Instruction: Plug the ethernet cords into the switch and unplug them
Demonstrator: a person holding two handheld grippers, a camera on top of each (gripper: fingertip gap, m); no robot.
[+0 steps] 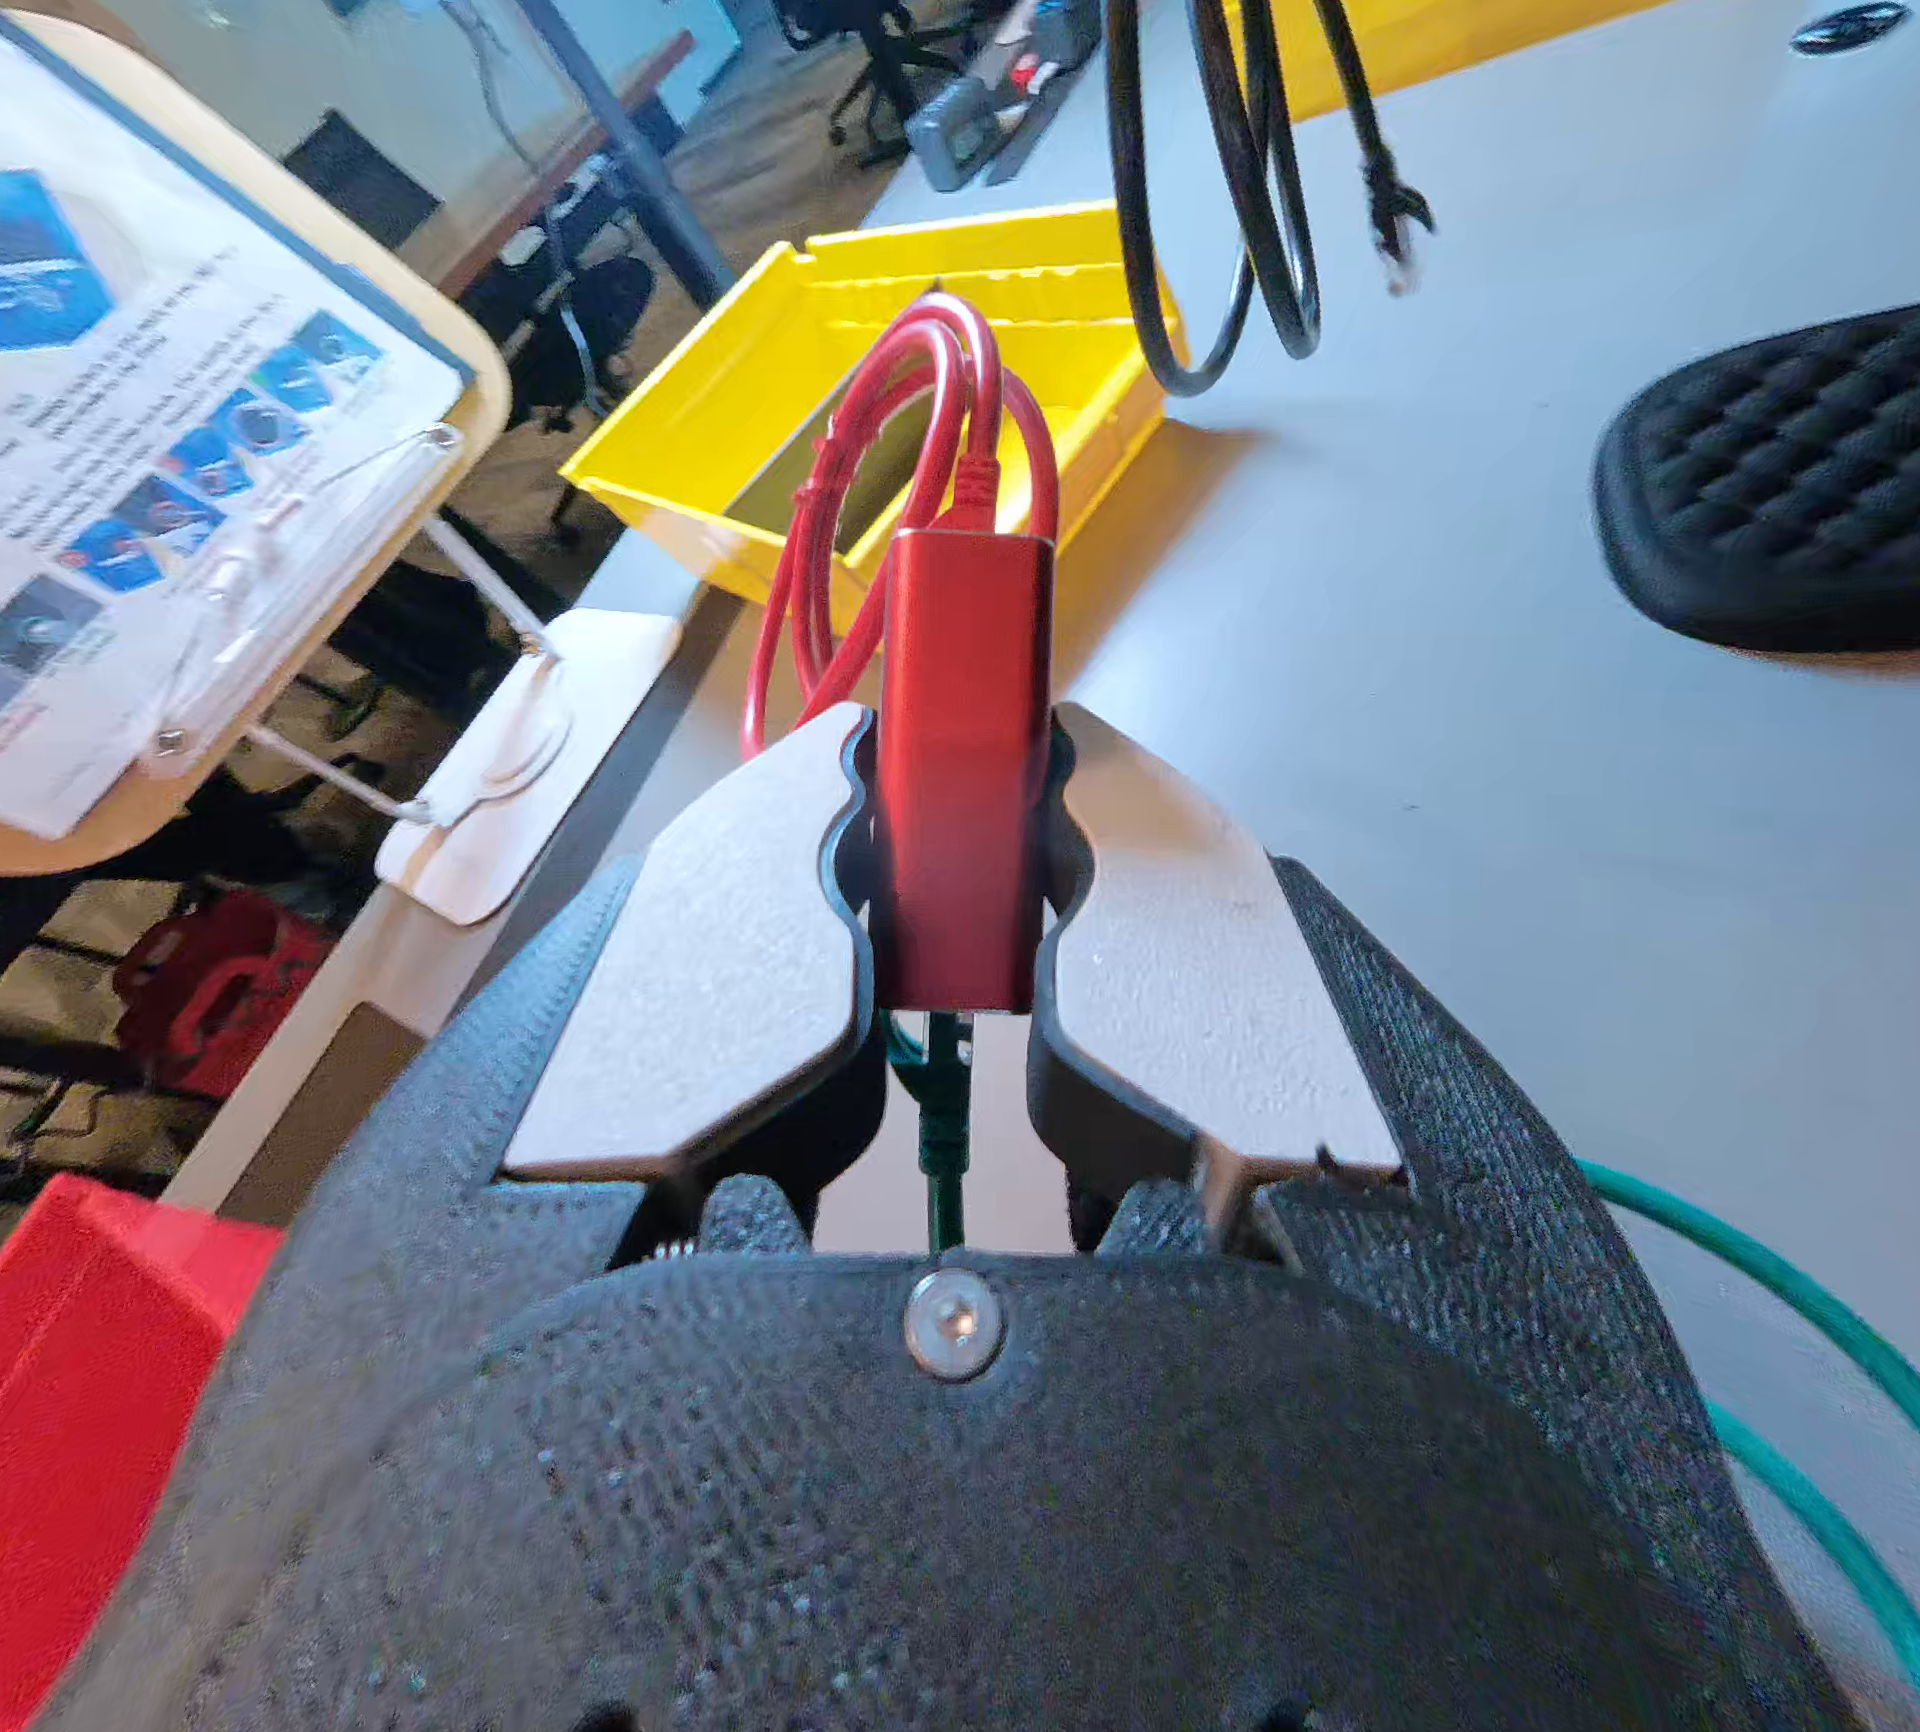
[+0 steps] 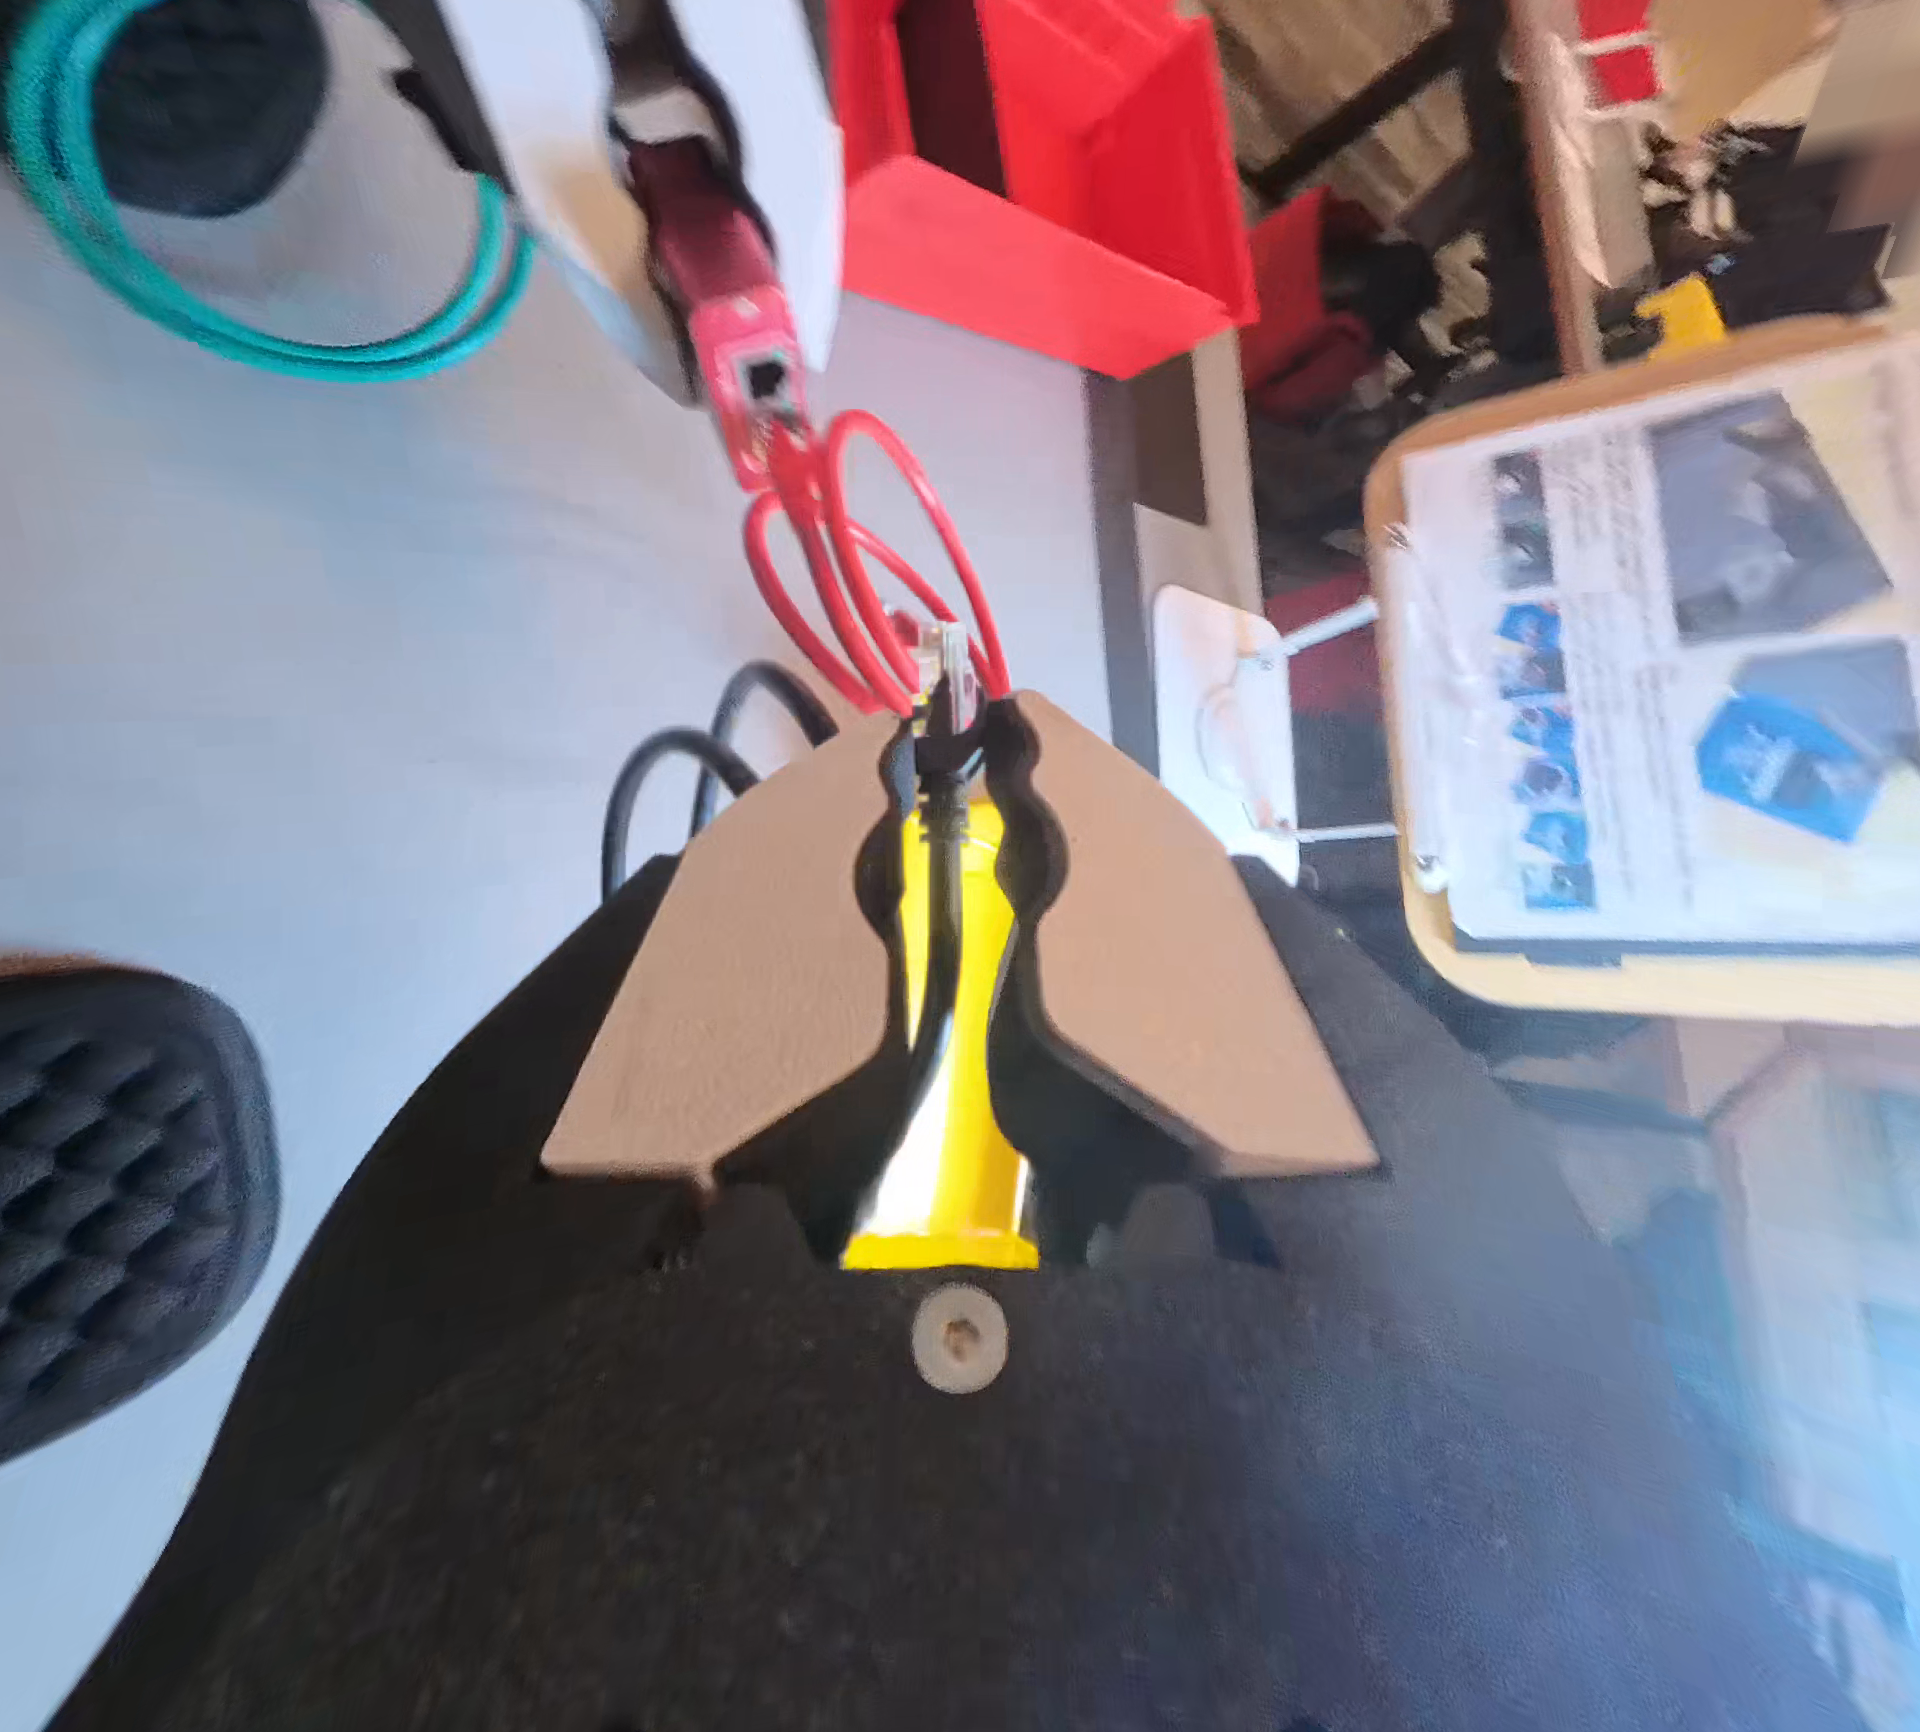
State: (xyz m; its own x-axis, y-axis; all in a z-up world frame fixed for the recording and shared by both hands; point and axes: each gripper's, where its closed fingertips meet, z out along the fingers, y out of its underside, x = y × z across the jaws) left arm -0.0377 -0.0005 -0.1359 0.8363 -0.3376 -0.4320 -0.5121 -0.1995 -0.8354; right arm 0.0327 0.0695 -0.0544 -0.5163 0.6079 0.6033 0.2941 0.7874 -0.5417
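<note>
Left claw [image 1: 961, 851] is clamped on the red switch [image 1: 966, 747], held off the table [image 1: 1455, 747] with red cord [image 1: 883, 456] and green cord [image 1: 945, 1132] already plugged in. Right claw [image 2: 951, 747] pinches the black cord [image 2: 940, 752] near its plug, aimed at the open port. Biggest risk: dangling coils tugging the plug off-line, or it going in crooked. No brand visible; the printed sheet [image 2: 1662, 643] is too blurry to read.

open table on one side, crowded on the other

the white table [image 1: 1455, 747] is bare between the switch [image 1: 961, 768] and the black padded rest [image 1: 1766, 487], so a gripper can pass there. ahead of the switch, red cord loops [image 1: 883, 477], the yellow bin [image 1: 727, 435] and the hanging black cord [image 1: 1236, 124] block the way. the red bin [image 2: 1039, 124] and the clipboard stand [image 2: 1662, 695] crowd the table edge.
</note>
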